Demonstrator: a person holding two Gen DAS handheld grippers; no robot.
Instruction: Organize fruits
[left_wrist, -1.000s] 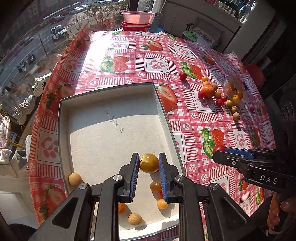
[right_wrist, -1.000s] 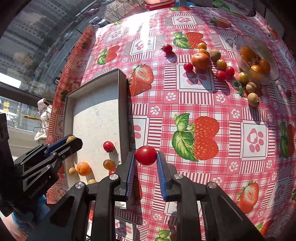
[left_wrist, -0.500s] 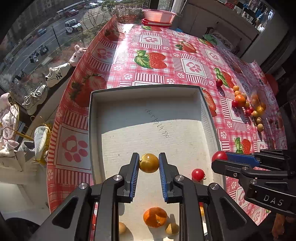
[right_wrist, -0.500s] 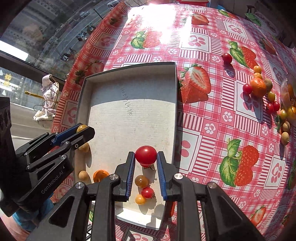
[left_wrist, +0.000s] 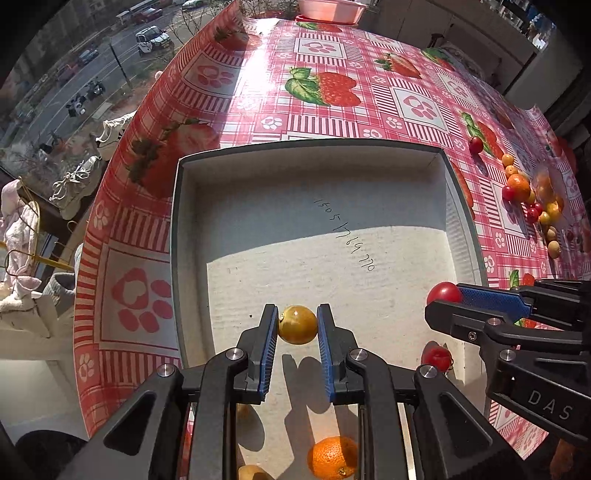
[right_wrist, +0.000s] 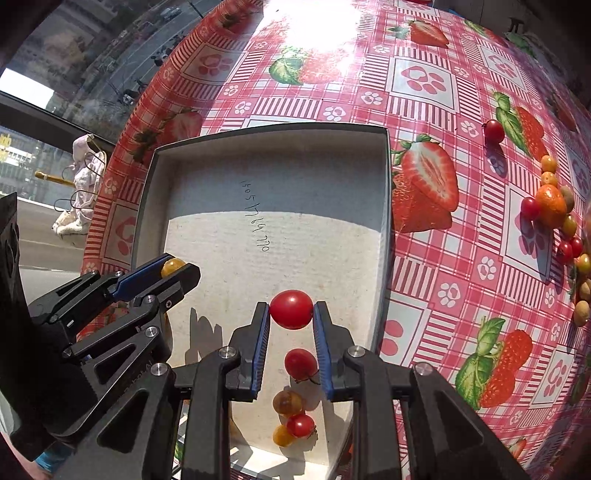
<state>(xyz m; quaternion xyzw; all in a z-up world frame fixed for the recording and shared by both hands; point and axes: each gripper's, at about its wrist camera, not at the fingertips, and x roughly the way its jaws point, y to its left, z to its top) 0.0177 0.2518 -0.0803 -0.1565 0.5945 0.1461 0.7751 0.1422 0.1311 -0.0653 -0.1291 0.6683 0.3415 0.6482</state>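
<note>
My left gripper (left_wrist: 297, 326) is shut on a yellow-brown round fruit (left_wrist: 297, 325) and holds it above the near left part of the grey cardboard tray (left_wrist: 177, 229). It also shows in the right wrist view (right_wrist: 173, 267). My right gripper (right_wrist: 291, 310) is shut on a red cherry tomato (right_wrist: 291, 309) above the tray's near right part (right_wrist: 384, 221); it shows in the left wrist view (left_wrist: 443, 293). In the tray lie an orange (left_wrist: 332, 458), a red tomato (right_wrist: 300, 363), a brown fruit (right_wrist: 287, 402) and other small fruits.
The tray sits on a red checked strawberry tablecloth (left_wrist: 332, 92). More loose fruits (right_wrist: 550, 203) lie in a group at the right, beside a clear bowl (left_wrist: 546, 188). A lone red tomato (right_wrist: 493, 131) lies apart. Pink bowls (left_wrist: 327, 5) stand at the far edge.
Both grippers have moved left and forward from the tablecloth side to over the tray, each still holding its fruit. The tray now fills the middle of both views.
</note>
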